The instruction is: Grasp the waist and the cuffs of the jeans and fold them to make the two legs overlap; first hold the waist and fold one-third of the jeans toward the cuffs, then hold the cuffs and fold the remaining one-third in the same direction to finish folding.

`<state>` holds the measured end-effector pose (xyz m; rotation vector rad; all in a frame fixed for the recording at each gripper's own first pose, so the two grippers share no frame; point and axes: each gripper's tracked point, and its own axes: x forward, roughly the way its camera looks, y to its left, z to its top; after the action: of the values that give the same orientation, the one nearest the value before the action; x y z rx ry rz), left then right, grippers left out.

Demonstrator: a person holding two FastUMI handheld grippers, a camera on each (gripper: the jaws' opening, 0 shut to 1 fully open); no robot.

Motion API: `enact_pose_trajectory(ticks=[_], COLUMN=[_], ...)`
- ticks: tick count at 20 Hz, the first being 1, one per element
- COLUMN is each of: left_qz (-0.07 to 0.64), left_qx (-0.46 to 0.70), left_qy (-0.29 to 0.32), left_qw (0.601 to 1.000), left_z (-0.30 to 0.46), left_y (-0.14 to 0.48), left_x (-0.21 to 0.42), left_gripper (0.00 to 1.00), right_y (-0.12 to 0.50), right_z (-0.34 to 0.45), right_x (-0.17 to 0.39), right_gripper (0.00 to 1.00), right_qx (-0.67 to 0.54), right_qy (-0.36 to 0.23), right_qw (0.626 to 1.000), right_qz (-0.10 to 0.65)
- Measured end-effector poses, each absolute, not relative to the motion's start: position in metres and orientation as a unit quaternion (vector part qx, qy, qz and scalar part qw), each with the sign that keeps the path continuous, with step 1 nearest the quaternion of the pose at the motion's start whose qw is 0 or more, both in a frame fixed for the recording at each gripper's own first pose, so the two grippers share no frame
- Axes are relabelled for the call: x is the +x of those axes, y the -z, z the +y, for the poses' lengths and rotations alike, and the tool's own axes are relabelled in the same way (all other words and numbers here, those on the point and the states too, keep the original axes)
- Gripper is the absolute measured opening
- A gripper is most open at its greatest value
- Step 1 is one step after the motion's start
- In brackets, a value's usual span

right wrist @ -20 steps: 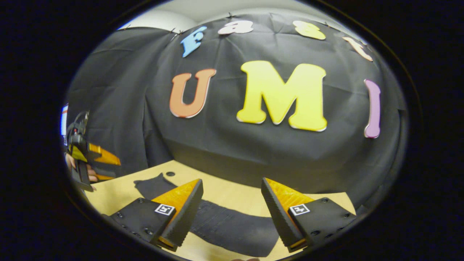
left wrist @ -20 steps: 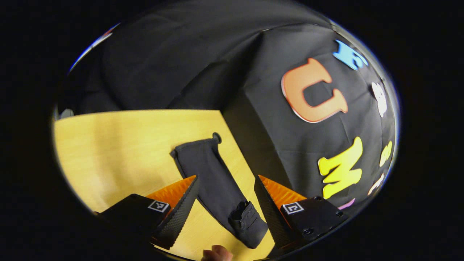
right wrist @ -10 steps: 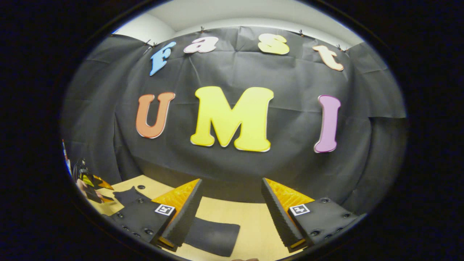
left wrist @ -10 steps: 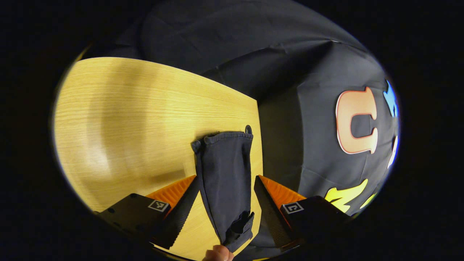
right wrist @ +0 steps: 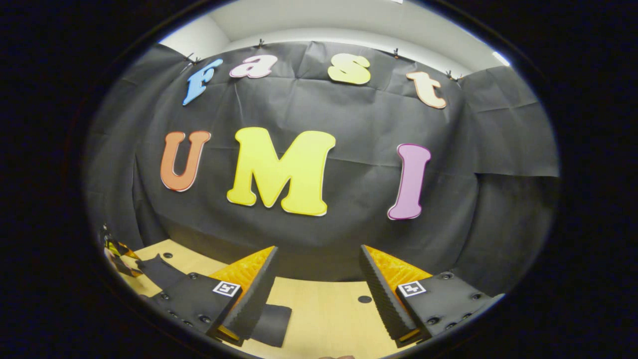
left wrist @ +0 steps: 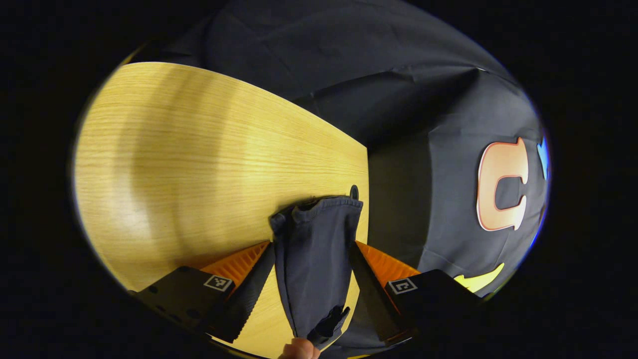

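While I look along the left gripper (left wrist: 311,279), its two fingers stand apart with the dark jeans (left wrist: 314,259) lying between them, one finger on each side of the cloth. I cannot tell whether either finger actually presses the fabric; the gap between them looks as wide as the leg itself. The jeans run away from me as one narrow strip on the wooden table (left wrist: 199,164), and the far end of the strip, a hem (left wrist: 319,204) with a rumpled edge, lies near the table's back right corner, just beside a small round hole (left wrist: 354,192) in the tabletop. At the bottom of the left gripper view the cloth bunches into a small fold, and a fingertip (left wrist: 299,349) of a person shows just beside it (touching or not, I cannot say). Behind the table hangs the black cloth wall (left wrist: 349,60).

From the right gripper view, the right gripper (right wrist: 316,284) is held open with nothing between its fingers, pointing over the table (right wrist: 329,314) toward the wall (right wrist: 359,119). A dark part of the jeans (right wrist: 271,324) lies flat on the wood by its left finger, partly hidden behind it. Far off at the left edge I see the left gripper (right wrist: 117,254) beside another stretch of the jeans
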<state>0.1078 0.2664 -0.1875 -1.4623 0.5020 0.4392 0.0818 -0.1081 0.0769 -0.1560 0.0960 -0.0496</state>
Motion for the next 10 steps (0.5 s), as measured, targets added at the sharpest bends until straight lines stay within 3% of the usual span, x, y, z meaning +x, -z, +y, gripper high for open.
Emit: enact_pose_trajectory(ticks=[4,7,9,10], left_qz=[0.222,0.243,0.235,0.239], left_qx=[-0.653,-0.646,-0.627,-0.608], left_qy=[-0.189,-0.201,-0.196,-0.195], left_qw=[0.699,0.695,0.717,0.731], left_z=[0.267,0.268,0.267,0.267], left_y=[0.192,0.217,0.214,0.215], left_x=[0.117,0.112,0.112,0.112], left_gripper=[0.97,0.48,0.16,0.09], right_y=[-0.074,-0.073,-0.073,-0.073], right_z=[-0.119,-0.122,-0.124,-0.124], right_x=[0.079,0.078,0.077,0.076], right_gripper=[0.99,0.99,0.99,0.99], right_qx=[-0.077,-0.076,-0.081,-0.082], right_qy=[0.037,0.041,0.043,0.045], right_qw=[0.995,0.994,0.994,0.993], right_qz=[0.057,0.064,0.066,0.068])
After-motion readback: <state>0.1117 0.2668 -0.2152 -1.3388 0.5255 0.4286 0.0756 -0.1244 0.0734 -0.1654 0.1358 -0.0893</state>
